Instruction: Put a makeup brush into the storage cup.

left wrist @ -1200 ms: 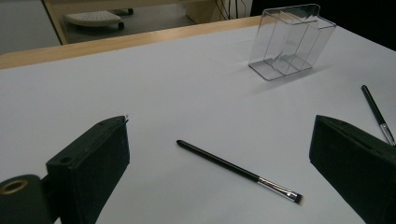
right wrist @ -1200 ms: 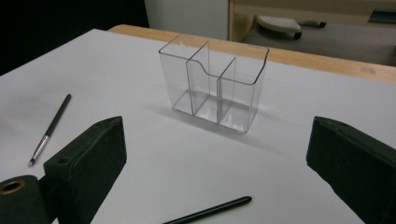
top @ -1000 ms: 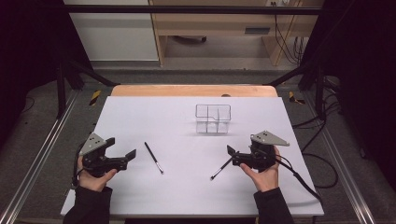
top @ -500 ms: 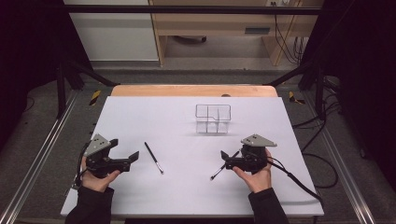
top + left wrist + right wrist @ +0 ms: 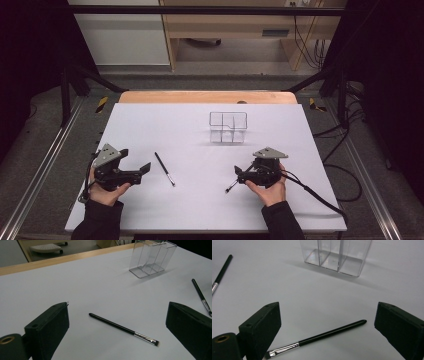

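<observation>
Two black make-up brushes lie flat on the white table (image 5: 200,210). One brush (image 5: 164,169) (image 5: 123,329) rests just ahead of my left gripper (image 5: 142,170) (image 5: 116,317), which is open and low over the table. The other brush (image 5: 231,187) (image 5: 319,336) lies between the wide-apart jaws of my open right gripper (image 5: 239,173) (image 5: 327,315), bristles toward the person. A clear plastic organizer (image 5: 228,127) (image 5: 151,258) (image 5: 337,255) with several compartments stands upright and empty farther back, right of centre.
A wooden strip (image 5: 207,96) runs along the table's far edge. Cables (image 5: 320,197) trail from the right gripper off the table's right side. Metal frame rails (image 5: 37,170) flank the table. In each gripper view the other hand's brush lies off to the side.
My right gripper has slid left and lower, so that its open jaws now straddle the right brush. The left gripper has edged slightly right toward its brush. Both brushes lie still.
</observation>
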Demonstrator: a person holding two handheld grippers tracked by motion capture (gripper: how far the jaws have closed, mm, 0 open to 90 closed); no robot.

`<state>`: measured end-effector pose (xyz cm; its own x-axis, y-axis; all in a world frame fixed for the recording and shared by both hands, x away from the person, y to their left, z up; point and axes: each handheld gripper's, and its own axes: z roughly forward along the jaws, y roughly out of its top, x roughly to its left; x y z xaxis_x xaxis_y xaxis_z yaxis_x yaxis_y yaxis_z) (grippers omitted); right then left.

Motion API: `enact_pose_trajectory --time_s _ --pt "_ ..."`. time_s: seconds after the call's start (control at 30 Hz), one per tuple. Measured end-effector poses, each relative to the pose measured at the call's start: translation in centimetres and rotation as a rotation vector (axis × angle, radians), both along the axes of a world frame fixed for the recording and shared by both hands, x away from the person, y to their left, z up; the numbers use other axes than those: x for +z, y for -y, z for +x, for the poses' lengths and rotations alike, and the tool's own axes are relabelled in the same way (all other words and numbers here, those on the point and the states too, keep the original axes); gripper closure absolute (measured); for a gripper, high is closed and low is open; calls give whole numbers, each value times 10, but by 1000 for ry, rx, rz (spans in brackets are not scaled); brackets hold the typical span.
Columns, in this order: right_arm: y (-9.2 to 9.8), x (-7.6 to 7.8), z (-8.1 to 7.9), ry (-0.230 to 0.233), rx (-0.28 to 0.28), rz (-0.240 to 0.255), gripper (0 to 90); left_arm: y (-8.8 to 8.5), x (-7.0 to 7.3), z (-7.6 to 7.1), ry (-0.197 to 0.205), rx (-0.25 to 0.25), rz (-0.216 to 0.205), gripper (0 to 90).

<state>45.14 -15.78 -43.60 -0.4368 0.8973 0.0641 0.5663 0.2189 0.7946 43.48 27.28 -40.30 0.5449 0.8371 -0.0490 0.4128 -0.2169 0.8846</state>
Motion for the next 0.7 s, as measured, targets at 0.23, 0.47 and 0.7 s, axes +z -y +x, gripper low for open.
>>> enact_pose_trajectory --time_s 0.23,0.47,0.7 --pt "-2 -13 1 -36 -10 -8 79 1 -2 1 -10 -3 -7 41" --pt "-7 -24 4 -62 -28 -67 89 3 -1 -1 -3 -6 1 41" --pt "-12 -37 8 -99 -31 -112 115 4 0 -1 -1 -11 -1 41"
